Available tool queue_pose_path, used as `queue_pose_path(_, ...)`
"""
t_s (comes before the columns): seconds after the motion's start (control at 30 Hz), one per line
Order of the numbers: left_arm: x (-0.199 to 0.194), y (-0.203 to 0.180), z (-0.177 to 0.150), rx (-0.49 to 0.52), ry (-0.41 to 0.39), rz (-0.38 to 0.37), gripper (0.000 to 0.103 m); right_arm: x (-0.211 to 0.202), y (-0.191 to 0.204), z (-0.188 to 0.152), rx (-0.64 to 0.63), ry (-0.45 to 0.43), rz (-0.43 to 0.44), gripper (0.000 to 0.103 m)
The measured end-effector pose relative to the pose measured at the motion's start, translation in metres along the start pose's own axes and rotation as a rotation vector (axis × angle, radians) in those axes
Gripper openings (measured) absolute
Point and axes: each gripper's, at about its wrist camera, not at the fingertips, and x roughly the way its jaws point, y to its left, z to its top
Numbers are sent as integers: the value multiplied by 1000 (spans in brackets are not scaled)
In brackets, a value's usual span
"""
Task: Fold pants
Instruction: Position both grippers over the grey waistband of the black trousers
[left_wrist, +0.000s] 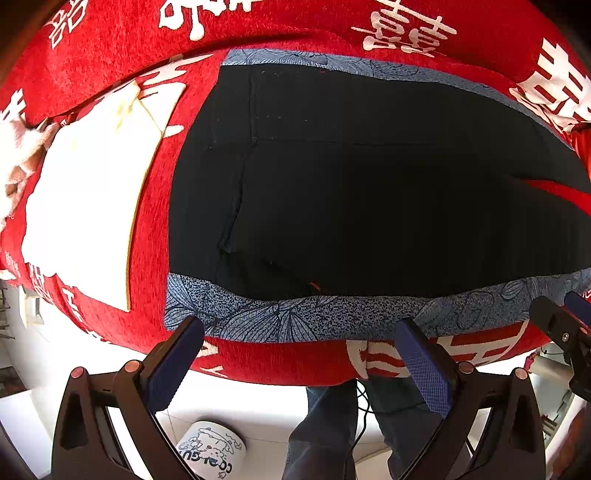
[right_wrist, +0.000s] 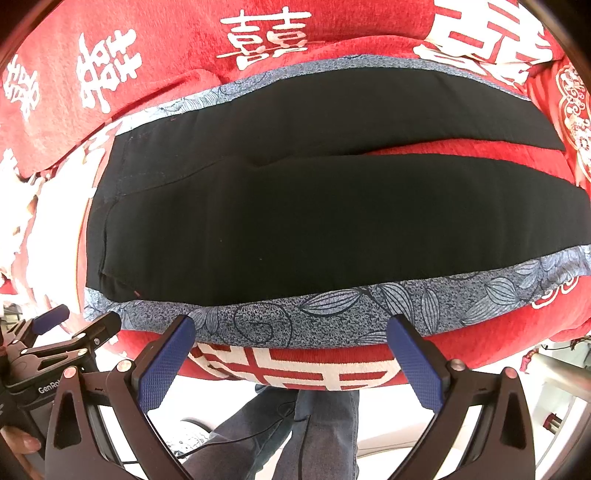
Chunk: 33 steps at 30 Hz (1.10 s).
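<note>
Black pants (left_wrist: 362, 192) with blue-grey leaf-print side stripes (left_wrist: 295, 317) lie flat on a red blanket with white characters (left_wrist: 280, 26). The waist is to the left and the two legs run to the right, a red gap between them (right_wrist: 461, 147). My left gripper (left_wrist: 299, 328) is open and empty, just above the near striped edge by the waist. My right gripper (right_wrist: 291, 325) is open and empty at the same near edge (right_wrist: 332, 314), further along the leg. Each gripper shows at the edge of the other's view: the right one (left_wrist: 565, 314), the left one (right_wrist: 77, 321).
A white folded cloth (left_wrist: 92, 192) lies on the blanket left of the pants. The blanket's front edge (right_wrist: 288, 373) drops off just below the grippers. The person's jeans-clad legs (right_wrist: 314, 435) and a white printed slipper (left_wrist: 210, 450) stand on the pale floor below.
</note>
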Motion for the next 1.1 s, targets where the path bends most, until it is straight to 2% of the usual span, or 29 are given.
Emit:
queue_pose_path(0.17, 1, 1, 1, 4, -2, 7, 103, 2, -1, 1, 0, 5, -4, 103)
queue_pose_path(0.73, 6, 4, -2, 1, 16, 14, 103, 13, 0, -1, -47, 42, -97, 103)
queue_pose_path(1.1, 9, 2, -8, 4, 20, 13, 103, 18, -1, -5, -51, 57, -106, 103)
